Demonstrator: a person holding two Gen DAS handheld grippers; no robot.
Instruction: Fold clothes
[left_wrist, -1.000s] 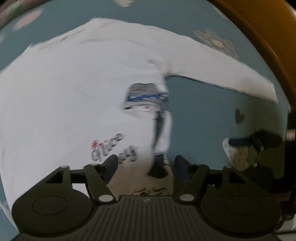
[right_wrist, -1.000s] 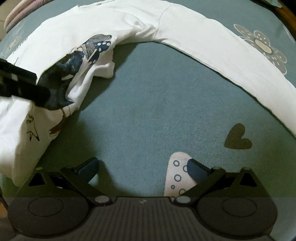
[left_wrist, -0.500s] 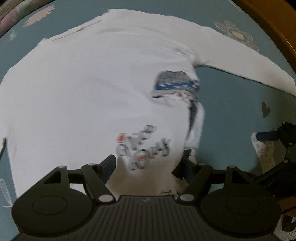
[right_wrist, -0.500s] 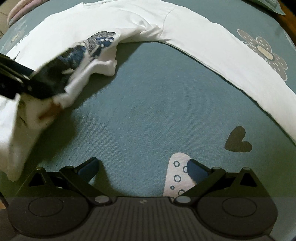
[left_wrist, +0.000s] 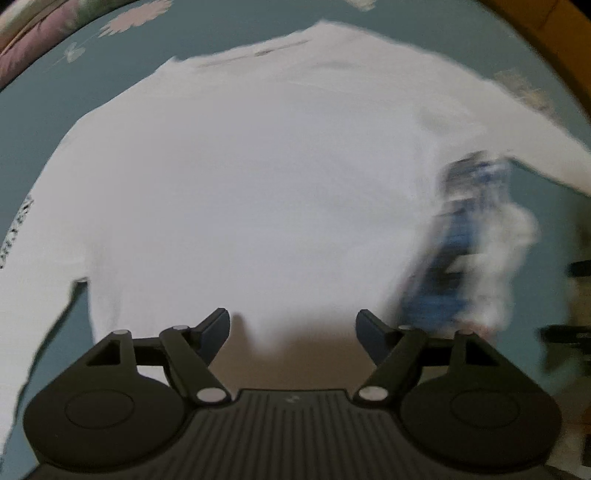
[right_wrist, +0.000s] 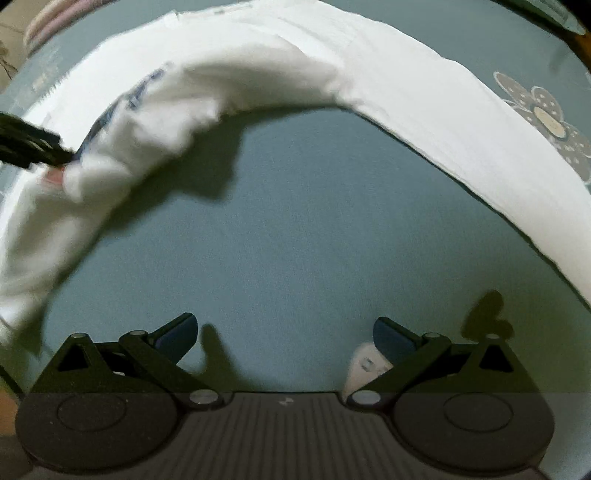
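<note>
1. Surface: a teal fabric sheet (right_wrist: 295, 221) printed with flowers and hearts carries the garment. Whether it covers a bed or a counter cannot be determined.
2. Task item: a white long-sleeved shirt (left_wrist: 240, 177) lies spread flat across the middle of the sheet, with its collar toward the far edge.
3. Sleeve: one long sleeve (right_wrist: 461, 122) extends diagonally across the sheet toward the right edge, passing just beside a printed flower (right_wrist: 546, 118).
4. Folded portion: the shirt's right-hand side edge is lifted and turned over, exposing a blue and dark printed graphic (left_wrist: 461, 240). This area is motion-blurred, so details of the print are not readable.
5. Left gripper (left_wrist: 293, 325): jaws spread wide, with nothing between them. It hovers over the shirt's near hem.
6. Right gripper (right_wrist: 284, 332): jaws spread wide, holding nothing, positioned above bare sheet near a printed heart (right_wrist: 487, 317).
7. Containers: none in either view.
8. In the right wrist view, a dark gripper part at the left edge touches the raised shirt fold.
</note>
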